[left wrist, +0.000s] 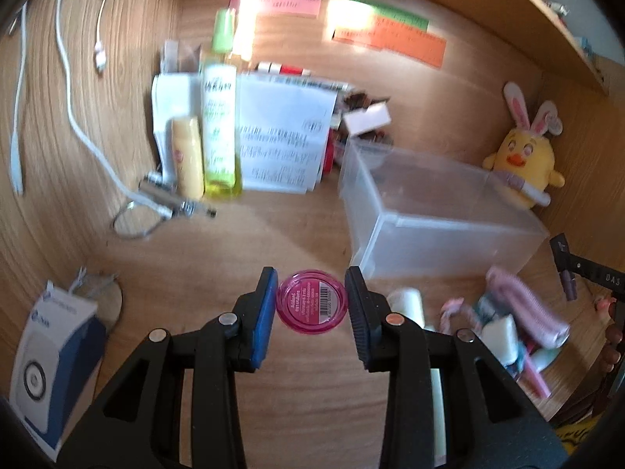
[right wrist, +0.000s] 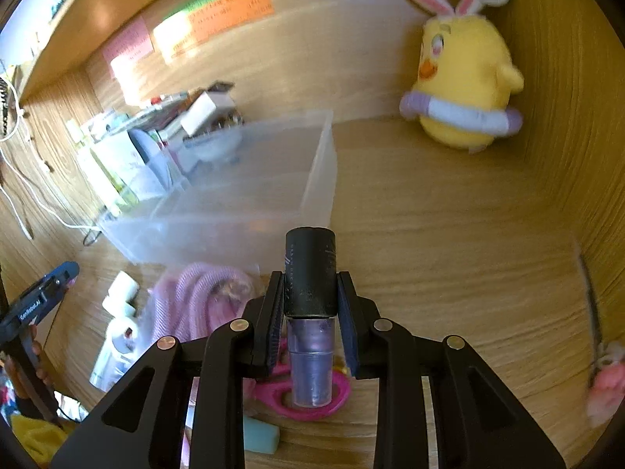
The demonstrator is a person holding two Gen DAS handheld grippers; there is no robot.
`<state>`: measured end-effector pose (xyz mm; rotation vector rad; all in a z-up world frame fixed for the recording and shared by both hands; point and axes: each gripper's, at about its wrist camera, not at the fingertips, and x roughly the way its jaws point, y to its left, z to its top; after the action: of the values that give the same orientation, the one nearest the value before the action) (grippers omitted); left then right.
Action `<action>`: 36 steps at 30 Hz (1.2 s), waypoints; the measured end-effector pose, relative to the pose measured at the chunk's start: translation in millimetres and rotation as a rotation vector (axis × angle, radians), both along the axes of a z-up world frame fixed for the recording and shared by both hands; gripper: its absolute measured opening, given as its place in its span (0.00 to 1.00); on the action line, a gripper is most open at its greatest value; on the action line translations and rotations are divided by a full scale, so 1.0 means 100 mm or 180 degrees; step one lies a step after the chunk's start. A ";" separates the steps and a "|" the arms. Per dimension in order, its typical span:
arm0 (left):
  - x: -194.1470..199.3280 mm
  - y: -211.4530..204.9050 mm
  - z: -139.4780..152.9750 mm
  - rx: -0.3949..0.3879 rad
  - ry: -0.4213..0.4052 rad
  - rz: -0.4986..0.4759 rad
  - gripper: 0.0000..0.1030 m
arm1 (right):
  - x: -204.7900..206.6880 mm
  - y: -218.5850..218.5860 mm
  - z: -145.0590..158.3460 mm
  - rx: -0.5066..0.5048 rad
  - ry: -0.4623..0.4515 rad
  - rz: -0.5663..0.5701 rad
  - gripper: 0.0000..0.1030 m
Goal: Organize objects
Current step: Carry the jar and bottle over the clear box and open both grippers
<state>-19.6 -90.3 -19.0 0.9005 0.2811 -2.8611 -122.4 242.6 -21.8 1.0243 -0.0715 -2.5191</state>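
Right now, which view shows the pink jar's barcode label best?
Left wrist view: the pink jar sits gripped between the left gripper pads, its barcode label facing the camera. The right wrist view shows only the edge of the left gripper; the jar isn't visible there.

Left tongs (left wrist: 312, 305) and right tongs (right wrist: 310, 305) both clamped

Not much is legible here. The blue-and-black handheld gripper body (right wrist: 37, 305) at the left edge of the right wrist view has "GenRobot.AI" in white. The round pink plastic jar (left wrist: 312, 304) carries a barcode sticker, print too small to read. The pink, green and orange paper notes (left wrist: 388, 35) on the wooden back wall are blurred.
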 end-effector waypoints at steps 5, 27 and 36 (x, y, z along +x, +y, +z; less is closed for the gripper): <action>-0.13 0.04 0.18 -0.0040 0.0138 -0.0064 0.34 | 0.01 -0.02 0.31 0.0024 0.0303 0.0046 0.23; -1.03 0.46 0.22 0.0014 -0.0170 -0.0681 0.34 | -0.69 -0.70 0.30 0.0353 0.0206 0.0648 0.23; -1.17 0.58 0.08 -0.0112 -0.0397 -0.0807 0.34 | -0.86 -0.86 0.08 0.0470 -0.0065 0.0806 0.23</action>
<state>-136.2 -32.7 -11.1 1.1802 0.1095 -3.0061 -208.8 156.8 -13.4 1.0439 0.2276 -2.3103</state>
